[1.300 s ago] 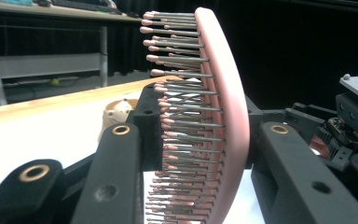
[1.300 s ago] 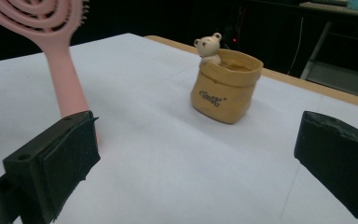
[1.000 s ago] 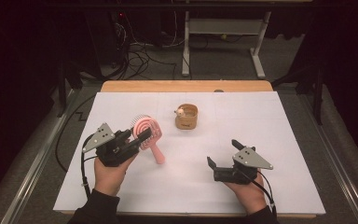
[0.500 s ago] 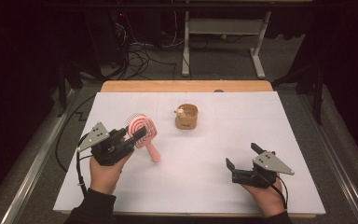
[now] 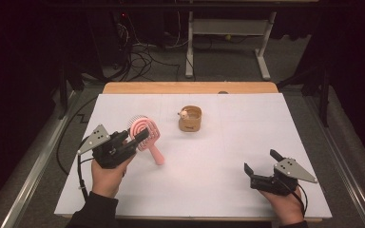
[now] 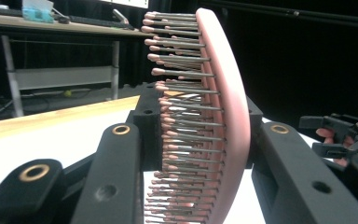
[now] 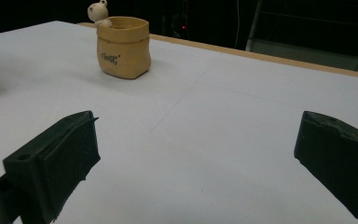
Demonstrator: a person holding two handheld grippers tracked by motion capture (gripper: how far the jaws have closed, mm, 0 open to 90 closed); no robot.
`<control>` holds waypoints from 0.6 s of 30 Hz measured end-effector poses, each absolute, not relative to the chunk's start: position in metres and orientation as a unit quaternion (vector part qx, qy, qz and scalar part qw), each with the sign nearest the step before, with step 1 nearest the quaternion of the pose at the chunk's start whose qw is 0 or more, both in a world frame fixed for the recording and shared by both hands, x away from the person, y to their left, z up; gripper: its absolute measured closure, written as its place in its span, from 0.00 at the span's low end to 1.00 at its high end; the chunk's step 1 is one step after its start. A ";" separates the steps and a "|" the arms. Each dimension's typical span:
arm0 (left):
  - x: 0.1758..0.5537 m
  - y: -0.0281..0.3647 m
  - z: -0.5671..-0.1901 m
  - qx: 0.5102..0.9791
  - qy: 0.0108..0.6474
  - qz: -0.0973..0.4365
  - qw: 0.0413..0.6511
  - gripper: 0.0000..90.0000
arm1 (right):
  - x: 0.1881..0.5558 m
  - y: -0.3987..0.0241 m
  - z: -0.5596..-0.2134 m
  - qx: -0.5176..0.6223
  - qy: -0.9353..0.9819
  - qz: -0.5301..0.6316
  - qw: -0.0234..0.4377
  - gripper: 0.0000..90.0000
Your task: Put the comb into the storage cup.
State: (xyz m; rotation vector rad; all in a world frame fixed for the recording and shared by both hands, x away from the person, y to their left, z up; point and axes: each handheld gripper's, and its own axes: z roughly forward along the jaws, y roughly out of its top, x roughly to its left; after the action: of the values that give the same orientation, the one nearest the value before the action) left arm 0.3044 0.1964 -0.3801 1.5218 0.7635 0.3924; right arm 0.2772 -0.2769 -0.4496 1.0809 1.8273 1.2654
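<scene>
My left gripper (image 5: 134,141) has its fingers clamped across the head of the pink hairbrush (image 5: 145,133); its handle runs down toward the counter (image 5: 209,161). My right gripper (image 5: 261,166) rests low at the near right, fingers wide apart and empty. Farther off, the tan pot (image 5: 190,119) stands well apart, closer to the brush hand.

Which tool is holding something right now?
The left tool: it's clamped on the pink hairbrush. The right tool stands open and empty over the table.
</scene>
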 end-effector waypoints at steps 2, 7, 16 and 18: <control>0.304 0.195 -0.380 0.668 0.333 0.172 0.643 0.71 | 0.275 -0.279 -0.450 0.413 0.697 0.485 0.329 0.00; 0.304 0.192 -0.380 0.663 0.335 0.163 0.650 0.71 | 0.271 -0.284 -0.451 0.416 0.696 0.483 0.331 0.00; 0.301 0.181 -0.370 0.658 0.325 0.167 0.659 0.71 | 0.266 -0.281 -0.447 0.411 0.692 0.492 0.331 0.00; 0.302 0.176 -0.367 0.660 0.321 0.171 0.657 0.71 | 0.264 -0.279 -0.447 0.407 0.694 0.493 0.331 0.00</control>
State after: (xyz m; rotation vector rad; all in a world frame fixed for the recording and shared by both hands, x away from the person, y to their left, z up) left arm 0.3020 0.1756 -0.3673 1.4950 0.7272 0.3869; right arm 0.2638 -0.2794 -0.4470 1.0645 1.8145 1.2893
